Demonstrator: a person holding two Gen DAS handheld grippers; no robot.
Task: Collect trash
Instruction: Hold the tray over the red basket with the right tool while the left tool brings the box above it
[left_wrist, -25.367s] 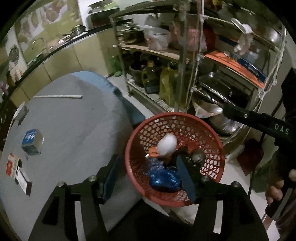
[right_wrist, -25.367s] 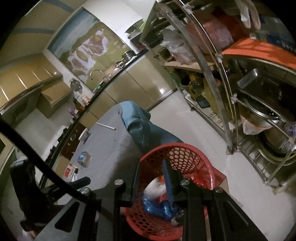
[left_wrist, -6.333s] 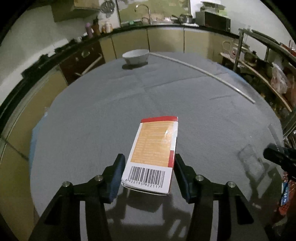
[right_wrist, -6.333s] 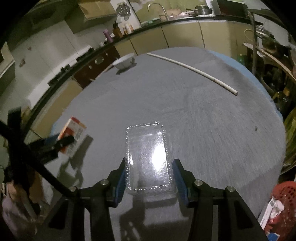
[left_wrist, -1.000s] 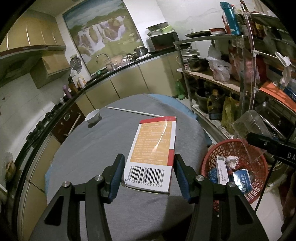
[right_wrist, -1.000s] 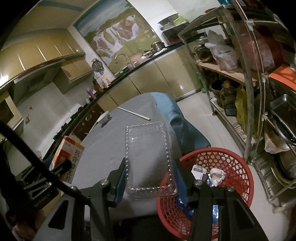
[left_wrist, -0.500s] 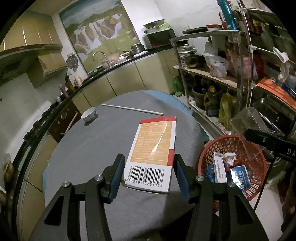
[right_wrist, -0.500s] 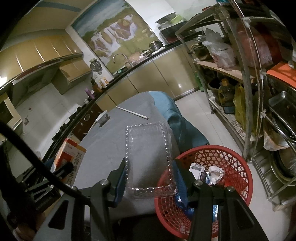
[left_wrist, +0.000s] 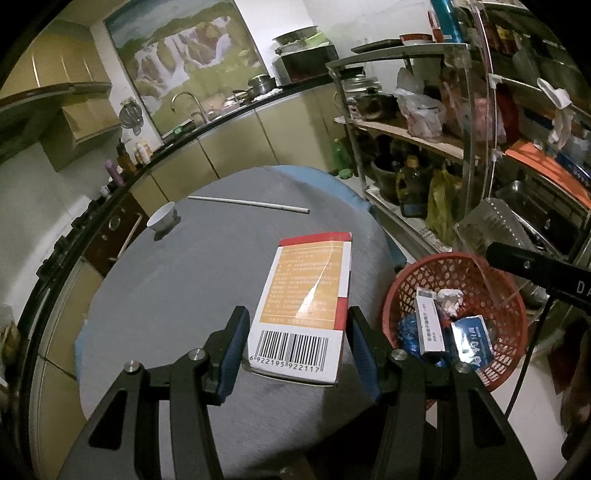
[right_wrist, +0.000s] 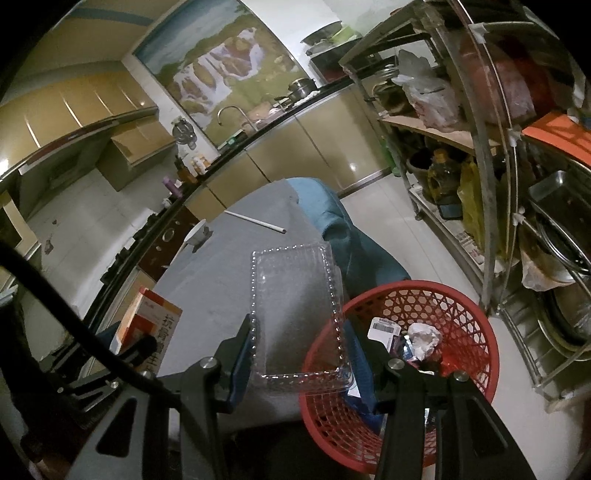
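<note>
Kitchen cabinets and a sink counter curve behind a round table draped in grey cloth, and I take the red basket on the floor as my landmark for everything else.

My left gripper is clamped on a cardboard box, orange and white with a red edge and a barcode at the near end; the blue pads press both long sides. I see the box held over the table, just left of the basket and not yet above it.

My right gripper holds a clear plastic tray, its fingers closed narrowly against the tray's two long edges. From the right wrist view the tray overlaps the basket's left rim, with its far end over the table. In the left wrist view the same tray shows above the basket's far rim.

Inside the basket I can make out a white carton, a crumpled white paper, a blue packet and something blue and crinkled beneath them.

Left of the basket and farther back on the table lie a white bowl and a long white rod. Behind and right of the basket stands a metal shelf rack loaded with bottles, bags and pans.
</note>
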